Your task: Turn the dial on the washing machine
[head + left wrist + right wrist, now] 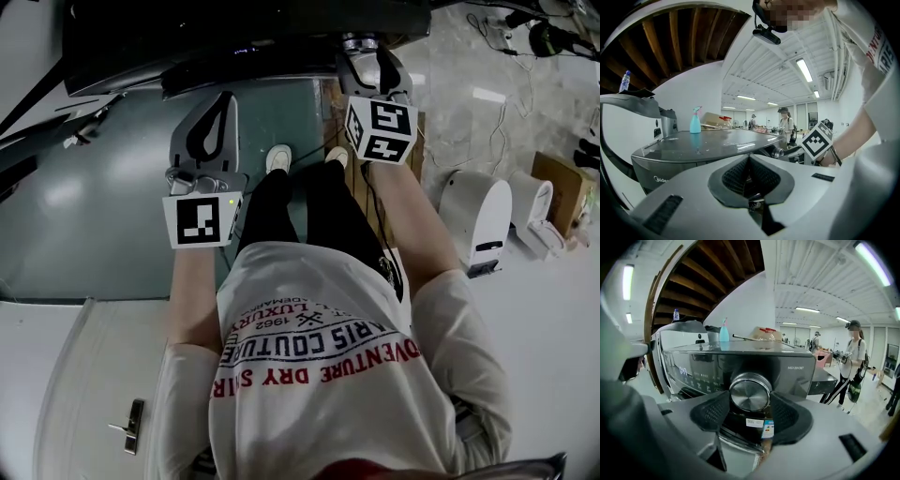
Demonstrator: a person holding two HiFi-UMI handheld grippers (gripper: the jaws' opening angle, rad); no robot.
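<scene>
Dial (pixel 750 391), round and chrome, sits on the dark control panel at the front of the washing machine (pixel 797 369), and my right gripper (pixel 750 398) has its two black pads closed against either side of it. My left gripper (pixel 749 174) hangs over the machine's grey top, jaws pressed together with nothing between them. A blue spray bottle (pixel 695 120) stands upright on that top, well apart from both grippers.

head-view dial (pixel 360 42) — half hidden, panel print (pixel 696 377) illegible
</scene>
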